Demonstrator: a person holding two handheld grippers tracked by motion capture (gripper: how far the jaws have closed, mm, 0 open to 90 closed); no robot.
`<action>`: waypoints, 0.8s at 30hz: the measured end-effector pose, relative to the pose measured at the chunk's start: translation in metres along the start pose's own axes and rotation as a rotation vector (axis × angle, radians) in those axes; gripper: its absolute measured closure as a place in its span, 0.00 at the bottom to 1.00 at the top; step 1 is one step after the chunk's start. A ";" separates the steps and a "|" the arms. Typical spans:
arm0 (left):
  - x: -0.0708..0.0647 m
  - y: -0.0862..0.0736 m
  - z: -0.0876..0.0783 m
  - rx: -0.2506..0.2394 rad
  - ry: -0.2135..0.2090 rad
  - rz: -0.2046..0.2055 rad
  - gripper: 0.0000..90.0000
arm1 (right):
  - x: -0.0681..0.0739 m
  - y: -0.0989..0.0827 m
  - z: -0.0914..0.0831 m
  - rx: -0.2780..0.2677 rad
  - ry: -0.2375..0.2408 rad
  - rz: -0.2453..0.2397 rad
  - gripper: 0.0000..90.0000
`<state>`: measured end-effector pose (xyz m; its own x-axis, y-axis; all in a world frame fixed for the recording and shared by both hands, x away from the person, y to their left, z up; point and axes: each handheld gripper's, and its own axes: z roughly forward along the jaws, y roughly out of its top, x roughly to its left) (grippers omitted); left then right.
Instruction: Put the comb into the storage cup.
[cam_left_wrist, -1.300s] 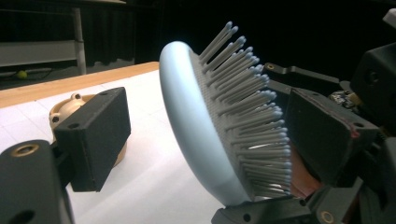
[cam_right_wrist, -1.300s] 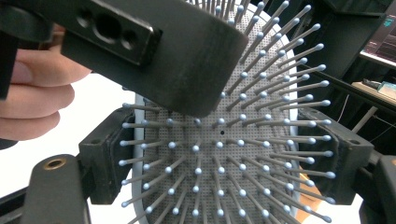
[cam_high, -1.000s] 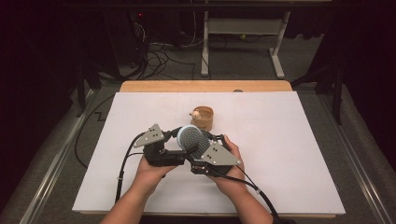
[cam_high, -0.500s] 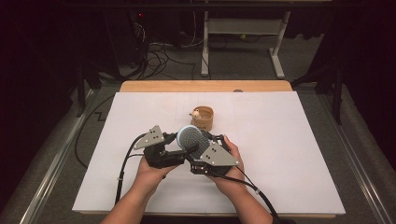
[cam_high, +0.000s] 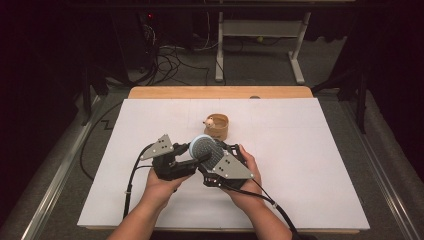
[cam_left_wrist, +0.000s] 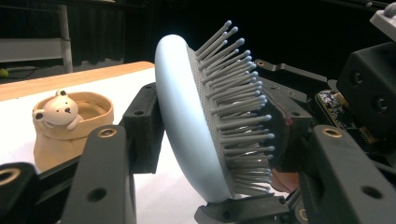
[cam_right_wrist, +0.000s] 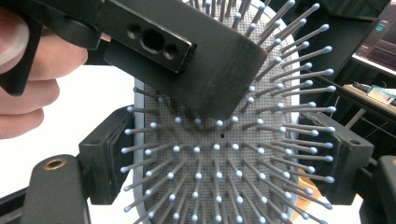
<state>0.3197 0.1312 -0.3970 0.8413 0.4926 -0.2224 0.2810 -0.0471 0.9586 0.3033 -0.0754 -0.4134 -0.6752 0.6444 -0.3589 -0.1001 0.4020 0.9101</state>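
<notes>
- Table (cam_high: 310, 165), covered in white with a wooden strip along its far edge, carries everything; both hands work near the middle of its near half.
- Left gripper (cam_high: 192, 157) is held in the left hand (cam_high: 162, 187); its jaws close on the brush, one on the smooth back and one against the bristles.
- Right gripper (cam_high: 217, 160), in the right hand (cam_high: 247, 182), touches the left one; its jaws sit on either edge of the brush head, gripping it.
- Brush (cam_left_wrist: 201, 121), pale blue with grey ball-tipped bristles, is lifted off the table between both grippers, nearly on edge.
- Cup (cam_high: 217, 126), tan, stands just beyond the grippers, towards the far edge.
- Bear (cam_left_wrist: 60, 110), a small white figure, leans over the cup's rim.
</notes>
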 end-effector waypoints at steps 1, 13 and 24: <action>-0.001 0.000 0.000 -0.002 0.003 0.002 0.53 | 0.000 0.000 0.000 0.002 -0.002 -0.001 0.23; -0.002 0.002 -0.001 0.006 0.012 0.004 0.58 | 0.003 0.000 0.000 0.004 -0.020 -0.009 0.23; -0.004 0.003 -0.002 0.006 0.020 0.014 0.60 | 0.004 0.001 0.000 0.001 -0.030 -0.019 0.22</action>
<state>0.3160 0.1311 -0.3926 0.8360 0.5089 -0.2051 0.2717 -0.0592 0.9606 0.3002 -0.0725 -0.4137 -0.6506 0.6562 -0.3823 -0.1116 0.4153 0.9028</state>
